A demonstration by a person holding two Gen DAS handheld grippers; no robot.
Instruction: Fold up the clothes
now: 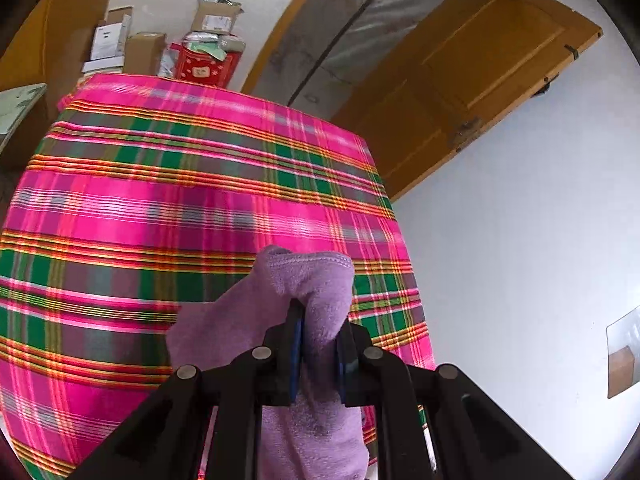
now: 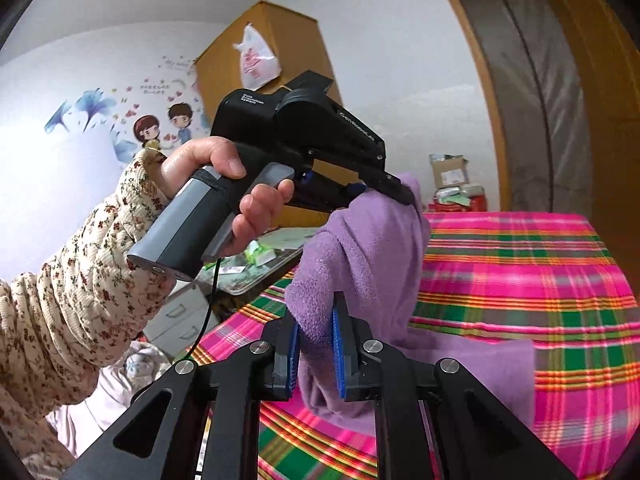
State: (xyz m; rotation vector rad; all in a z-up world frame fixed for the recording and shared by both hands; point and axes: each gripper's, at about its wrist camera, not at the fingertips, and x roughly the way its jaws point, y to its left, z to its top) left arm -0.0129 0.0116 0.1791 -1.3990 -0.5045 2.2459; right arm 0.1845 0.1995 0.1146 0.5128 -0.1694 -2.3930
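A lilac fleece cloth (image 1: 312,276) is lifted above a table covered in pink and green plaid (image 1: 160,200). My left gripper (image 1: 320,312) is shut on a bunched edge of the cloth, which hangs down below the jaws. In the right wrist view, my right gripper (image 2: 318,312) is shut on another part of the same cloth (image 2: 372,248). A hand in a floral sleeve holds the left gripper (image 2: 400,190) higher up, clamped on the cloth's top edge. The cloth's lower part rests on the plaid table (image 2: 520,280).
Cardboard boxes (image 1: 144,52) and a red box (image 1: 204,66) stand at the table's far end. A wooden door (image 1: 480,72) stands ajar on the right. A wardrobe with a white plastic bag (image 2: 256,60), a tray of small items (image 2: 256,268) and drawers (image 2: 180,320) are on the left.
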